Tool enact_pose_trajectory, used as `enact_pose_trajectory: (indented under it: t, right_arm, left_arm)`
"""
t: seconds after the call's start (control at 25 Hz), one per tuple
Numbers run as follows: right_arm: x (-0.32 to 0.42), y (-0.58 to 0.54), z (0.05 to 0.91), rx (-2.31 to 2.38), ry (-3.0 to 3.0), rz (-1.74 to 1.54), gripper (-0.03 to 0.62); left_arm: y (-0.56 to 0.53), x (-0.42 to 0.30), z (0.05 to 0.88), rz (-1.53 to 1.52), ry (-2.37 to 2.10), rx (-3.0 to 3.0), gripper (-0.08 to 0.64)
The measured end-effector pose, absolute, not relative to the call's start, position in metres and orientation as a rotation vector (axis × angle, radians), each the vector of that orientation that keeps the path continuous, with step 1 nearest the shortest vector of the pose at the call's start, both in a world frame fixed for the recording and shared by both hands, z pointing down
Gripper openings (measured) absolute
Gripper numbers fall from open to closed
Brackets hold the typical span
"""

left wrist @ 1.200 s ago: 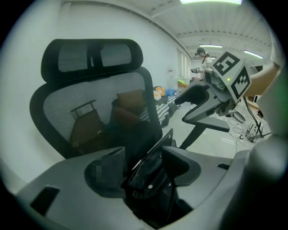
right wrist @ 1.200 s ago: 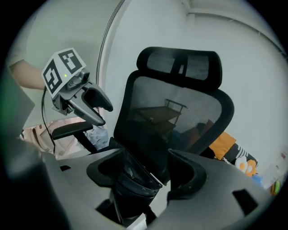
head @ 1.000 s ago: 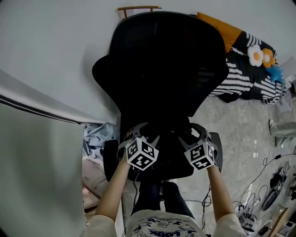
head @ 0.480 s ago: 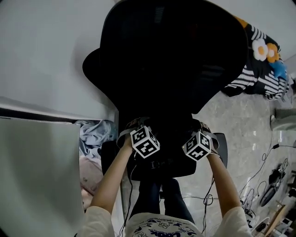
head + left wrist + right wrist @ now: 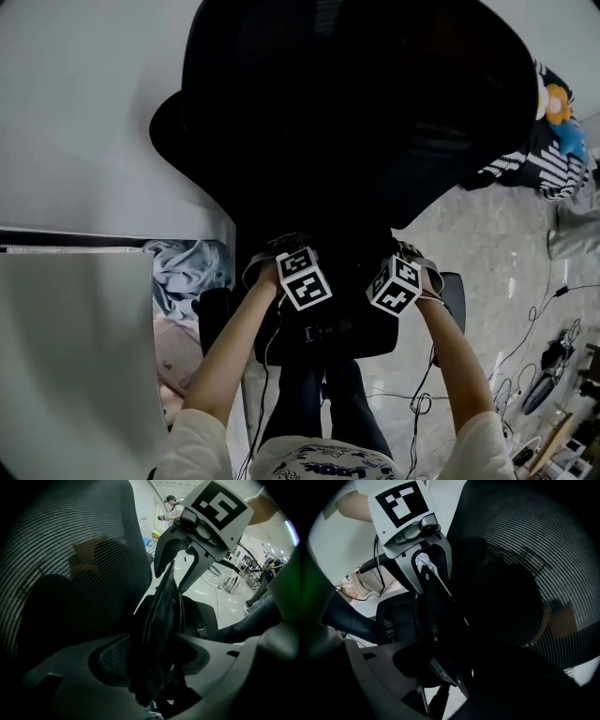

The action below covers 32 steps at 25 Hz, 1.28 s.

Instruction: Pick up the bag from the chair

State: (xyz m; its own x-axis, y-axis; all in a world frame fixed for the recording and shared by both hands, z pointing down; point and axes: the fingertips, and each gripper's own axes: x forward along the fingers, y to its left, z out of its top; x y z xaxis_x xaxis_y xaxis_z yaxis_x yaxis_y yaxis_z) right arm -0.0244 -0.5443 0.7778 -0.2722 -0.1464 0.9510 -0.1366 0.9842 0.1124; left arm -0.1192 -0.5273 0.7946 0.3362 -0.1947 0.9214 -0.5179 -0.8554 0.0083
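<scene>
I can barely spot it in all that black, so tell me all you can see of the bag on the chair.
The bag is black, soft fabric. It lies on the chair seat in front of the mesh back. A strap with a buckle crosses it. Its gathered top runs between the open jaws of the left gripper and the right gripper, whose jaws have just been closing.

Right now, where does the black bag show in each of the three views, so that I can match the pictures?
Head view: the bag lies low centre, just below the chair back.
Left gripper view: the bag stands at centre, a dark upright fold.
Right gripper view: the bag stands centre-left, dark and upright.
Shared landmark: the mesh chair back, at left in the left gripper view, at right in the right gripper view.
</scene>
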Motion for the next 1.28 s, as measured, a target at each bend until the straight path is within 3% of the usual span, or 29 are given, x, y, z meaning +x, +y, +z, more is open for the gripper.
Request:
enact_pose_trajectory:
  t: [0.2,0.32,0.64,1.28]
  right_arm:
    - [-0.02,-0.543,0.792,0.14,-1.794,-0.009,0.222]
    - [-0.019,-0.544,0.797,0.108,-1.761,-0.011,0.186]
    - [-0.015,-0.537,0.799,0.023,-1.702,-0.026,0.073]
    - [-0.008,-0.5,0.773,0.014,-1.756,-0.039,0.055]
  left_arm:
    - [-0.526,-0.117,0.809,1.566,-0.569,2.301,0.23]
    - [-0.524,-0.118,0.816,1.59,-0.545,2.285,0.158]
    - [-0.514,-0.116,0.816,1.579,-0.473,2.291,0.063]
    - [-0.47,-0.106,0.787,1.542,-0.405,2.279,0.034]
